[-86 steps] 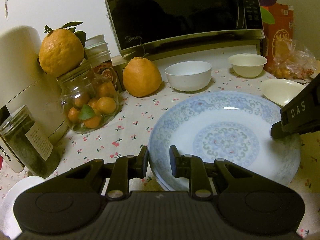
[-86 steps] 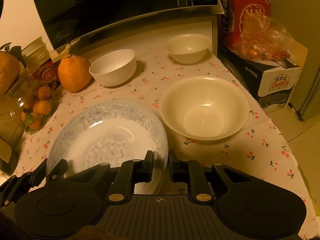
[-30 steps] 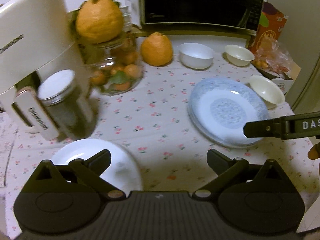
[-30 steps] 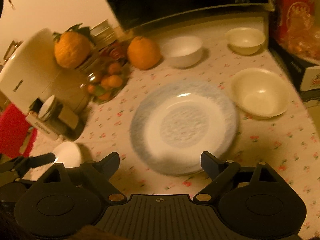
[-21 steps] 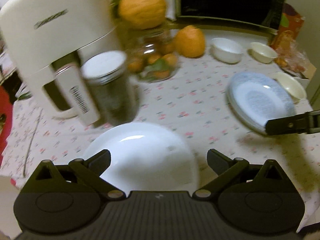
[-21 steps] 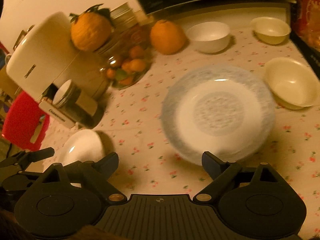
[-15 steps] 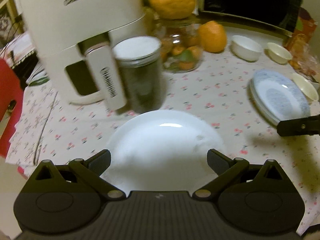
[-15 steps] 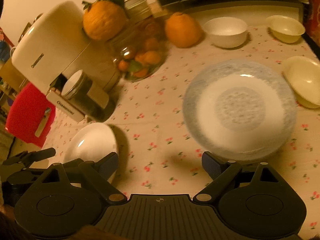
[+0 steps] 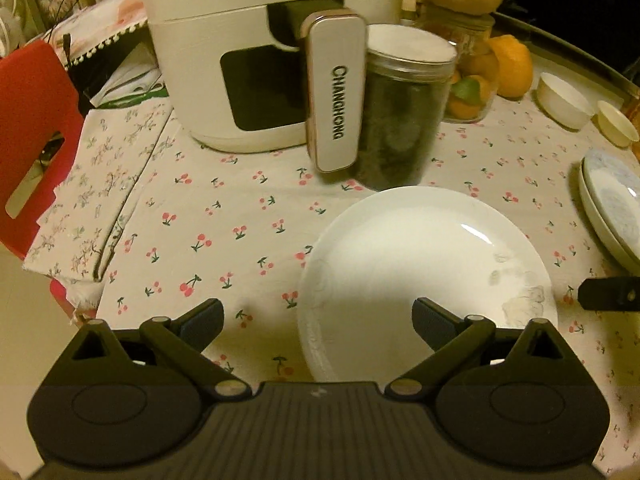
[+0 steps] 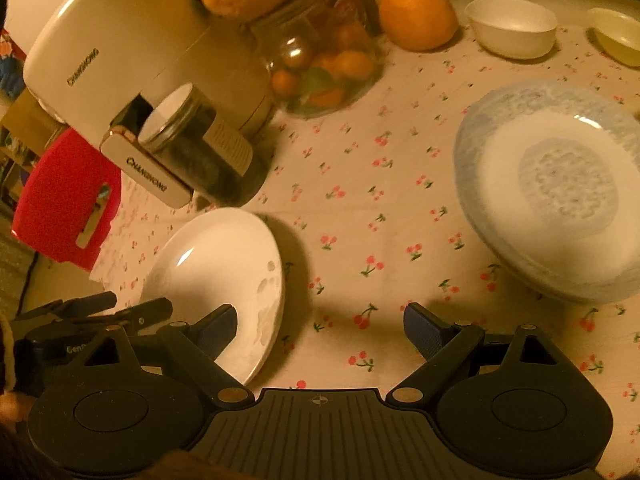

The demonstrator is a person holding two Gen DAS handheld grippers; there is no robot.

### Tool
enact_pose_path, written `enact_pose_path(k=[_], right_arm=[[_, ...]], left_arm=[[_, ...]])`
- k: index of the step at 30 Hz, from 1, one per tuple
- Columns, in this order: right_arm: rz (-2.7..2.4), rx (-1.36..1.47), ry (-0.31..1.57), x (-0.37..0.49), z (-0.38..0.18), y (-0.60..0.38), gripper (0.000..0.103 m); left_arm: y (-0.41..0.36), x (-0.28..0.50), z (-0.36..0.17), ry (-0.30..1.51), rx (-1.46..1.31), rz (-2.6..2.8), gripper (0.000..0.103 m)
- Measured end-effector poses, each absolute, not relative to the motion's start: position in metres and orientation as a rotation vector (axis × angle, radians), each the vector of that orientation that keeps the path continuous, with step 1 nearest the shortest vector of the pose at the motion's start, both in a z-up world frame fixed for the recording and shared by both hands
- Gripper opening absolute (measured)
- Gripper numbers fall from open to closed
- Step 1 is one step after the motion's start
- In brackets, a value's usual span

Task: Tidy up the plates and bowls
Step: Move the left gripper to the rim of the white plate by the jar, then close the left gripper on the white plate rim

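Left wrist view, left to right: a smooth cream appliance (image 9: pixel 256 56) lettered "CHANGHONG", a clear cylindrical jar (image 9: pixel 404 112), and a glossy round white plate (image 9: pixel 428 264) on the cherry-print tablecloth (image 9: pixel 224 216). Left gripper (image 9: pixel 318 320) stands wide, its right finger over the plate. Right gripper (image 10: pixel 319 326) is likewise wide and empty, with the blue-patterned plate stack (image 10: pixel 560 188) at right.

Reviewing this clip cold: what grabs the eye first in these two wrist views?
The plain white plate lies on the cherry-print tablecloth, just ahead of the open left gripper. Behind it stand a cream air fryer and a dark-filled jar. In the right wrist view, the blue-patterned plates sit to the right, beyond the open right gripper.
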State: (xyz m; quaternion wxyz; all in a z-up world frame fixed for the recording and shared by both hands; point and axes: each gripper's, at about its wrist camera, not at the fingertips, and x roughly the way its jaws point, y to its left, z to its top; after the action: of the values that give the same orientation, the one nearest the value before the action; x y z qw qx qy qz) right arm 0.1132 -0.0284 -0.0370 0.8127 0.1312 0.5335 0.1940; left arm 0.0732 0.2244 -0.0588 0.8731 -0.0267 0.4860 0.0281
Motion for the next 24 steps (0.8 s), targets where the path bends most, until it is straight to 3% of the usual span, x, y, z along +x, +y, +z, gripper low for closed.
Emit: enact_pose_path(k=[24], right_arm=[[0.474,0.333,1.137,0.115,-0.058,0.011,0.091]], left_arm=[[0.227,0.072,-0.072,1.065,-0.093,0.016,0.053]])
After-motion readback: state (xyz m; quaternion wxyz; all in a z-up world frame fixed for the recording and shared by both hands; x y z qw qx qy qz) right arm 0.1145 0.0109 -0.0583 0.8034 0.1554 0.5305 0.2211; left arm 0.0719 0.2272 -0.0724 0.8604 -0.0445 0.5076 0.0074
